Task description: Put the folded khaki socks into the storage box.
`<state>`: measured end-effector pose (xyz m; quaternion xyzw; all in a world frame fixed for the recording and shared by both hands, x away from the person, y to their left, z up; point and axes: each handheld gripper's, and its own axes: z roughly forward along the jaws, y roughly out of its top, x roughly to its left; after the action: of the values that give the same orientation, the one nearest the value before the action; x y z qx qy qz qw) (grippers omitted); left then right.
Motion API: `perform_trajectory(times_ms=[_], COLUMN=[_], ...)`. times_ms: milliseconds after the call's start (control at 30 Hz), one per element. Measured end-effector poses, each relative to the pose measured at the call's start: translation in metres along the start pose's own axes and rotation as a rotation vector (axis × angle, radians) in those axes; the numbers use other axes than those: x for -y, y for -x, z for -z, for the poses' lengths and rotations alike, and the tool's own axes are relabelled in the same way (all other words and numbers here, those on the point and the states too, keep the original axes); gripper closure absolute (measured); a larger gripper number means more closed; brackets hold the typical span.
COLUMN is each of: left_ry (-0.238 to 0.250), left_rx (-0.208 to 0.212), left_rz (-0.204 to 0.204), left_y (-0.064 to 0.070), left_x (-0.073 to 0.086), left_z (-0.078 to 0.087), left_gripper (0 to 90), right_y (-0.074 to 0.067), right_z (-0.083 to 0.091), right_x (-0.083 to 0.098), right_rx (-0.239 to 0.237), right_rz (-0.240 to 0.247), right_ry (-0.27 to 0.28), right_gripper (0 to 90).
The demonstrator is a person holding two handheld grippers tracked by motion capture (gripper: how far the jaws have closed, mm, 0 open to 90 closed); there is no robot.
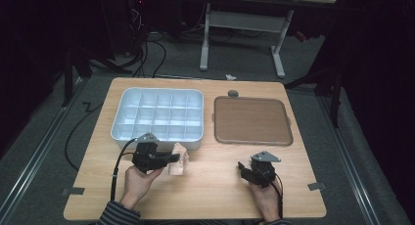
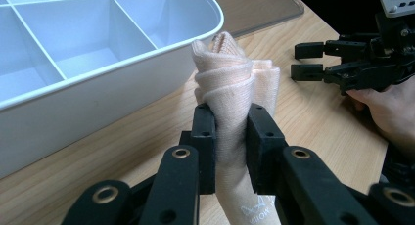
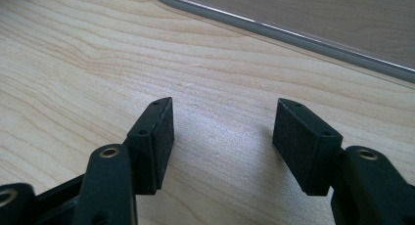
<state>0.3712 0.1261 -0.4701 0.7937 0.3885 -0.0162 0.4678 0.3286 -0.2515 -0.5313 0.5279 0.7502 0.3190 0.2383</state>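
A rolled pale peach sock [image 2: 230,88] is pinched between the black jaws of my left gripper [image 2: 230,137], which is shut on it just in front of the white compartment box [image 2: 98,78]. From above, the left gripper [image 1: 172,158] holds the sock [image 1: 179,161] a little over the wooden table, close to the near wall of the box [image 1: 159,142]. My right gripper [image 3: 222,137] is open with nothing between its jaws, low over bare wood. In the high view the right gripper [image 1: 243,168] sits at the front right of the table. It also shows far right in the left gripper view [image 2: 306,61].
A clear flat lid [image 1: 252,120] lies right of the white box; its edge [image 3: 293,34] runs across the top of the right gripper view. A small grey disc [image 1: 233,93] sits behind the lid. Tape marks [image 1: 72,191] flag the table's front corners. A desk frame [image 1: 240,34] stands beyond.
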Motion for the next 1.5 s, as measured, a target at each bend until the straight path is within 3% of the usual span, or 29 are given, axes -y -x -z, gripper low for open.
perform_trajectory(times_ms=[767, 1000, 1400, 1500], left_ry=[0.032, 0.047, 0.057, 0.065], left_rx=[-0.036, -0.037, -0.068, -0.058], left_rz=[0.009, 0.028, 0.012, 0.017], left_y=[-0.011, -0.018, -0.023, -0.026], left_x=[-0.008, -0.009, -0.026, -0.027], left_z=[0.021, 0.026, 0.034, 0.033], left_gripper=[76.7, 76.7, 76.8, 76.8], right_y=[0.000, 0.000, 0.000, 0.000], right_z=[0.000, 0.000, 0.000, 0.000], right_x=[0.000, 0.000, 0.000, 0.000], right_rx=[-0.002, -0.001, -0.001, -0.001], right_rz=[0.000, -0.002, -0.002, -0.003], right_ry=[-0.001, -0.002, -0.002, -0.001], right_gripper=[40.5, 40.5, 40.5, 40.4])
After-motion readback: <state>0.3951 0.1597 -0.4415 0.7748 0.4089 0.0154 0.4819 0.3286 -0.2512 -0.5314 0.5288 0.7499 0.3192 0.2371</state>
